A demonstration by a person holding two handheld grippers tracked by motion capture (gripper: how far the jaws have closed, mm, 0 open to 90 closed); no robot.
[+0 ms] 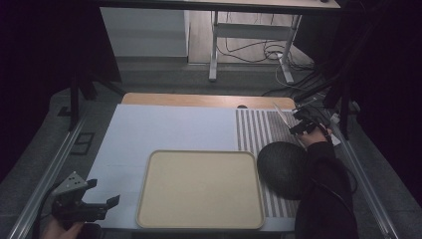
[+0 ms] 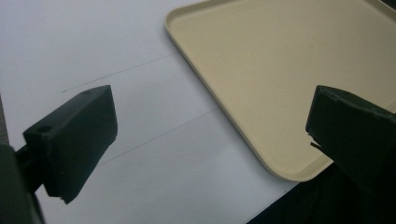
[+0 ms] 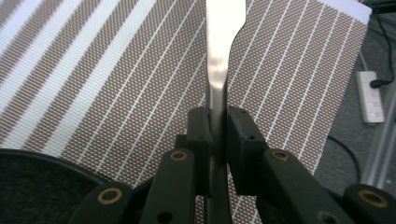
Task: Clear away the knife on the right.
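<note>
My right gripper is at the far right of the table, above a brown-and-white striped mat. It is shut on the handle of a metal table knife, whose blade points away and to the left, held off the mat. A beige tray lies bare at the front middle of the table. My left gripper hovers low at the front left corner, beside the tray's near left corner. Its jaws stand wide apart with nothing between them.
A dark round bowl-like object rests on the striped mat just right of the tray, and its rim sits below my right gripper. A white cloth covers the table. A power strip lies beyond the mat's right edge.
</note>
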